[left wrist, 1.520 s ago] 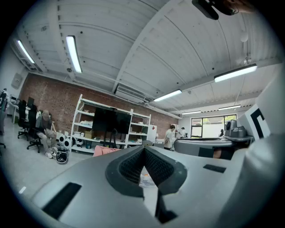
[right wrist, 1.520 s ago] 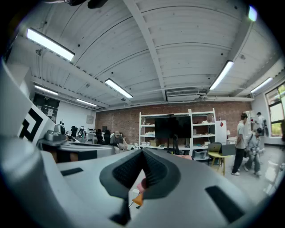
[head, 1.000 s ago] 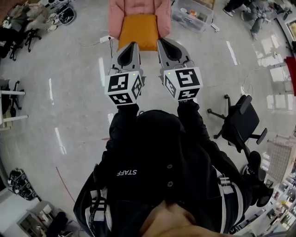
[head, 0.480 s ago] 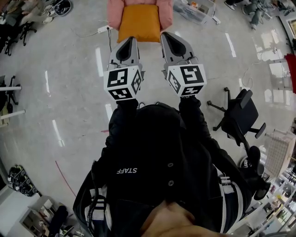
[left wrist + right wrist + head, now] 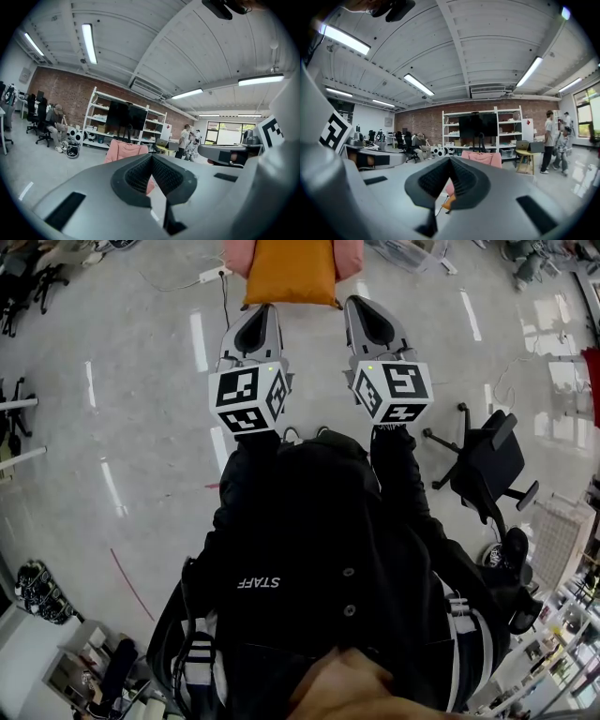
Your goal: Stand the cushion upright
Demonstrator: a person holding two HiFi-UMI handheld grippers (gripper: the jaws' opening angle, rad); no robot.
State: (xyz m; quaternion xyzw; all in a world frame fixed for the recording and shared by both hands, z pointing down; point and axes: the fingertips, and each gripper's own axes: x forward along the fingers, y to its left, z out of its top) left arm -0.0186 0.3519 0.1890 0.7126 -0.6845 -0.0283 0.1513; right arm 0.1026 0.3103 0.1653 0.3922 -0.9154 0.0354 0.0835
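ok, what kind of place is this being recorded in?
Probably an open-plan lab or workshop office, not a home. There is a bare brick wall at the back with white storage shelves in front of it, and a black office chair stands on a wide polished floor.

Head view: my left tongs (image 5: 260,315) and right tongs (image 5: 364,307), side by side above the grey floor (image 5: 141,381), point toward an orange cushion (image 5: 291,273) lying on a pink chair (image 5: 234,253); a black office chair (image 5: 492,470) stands at right.
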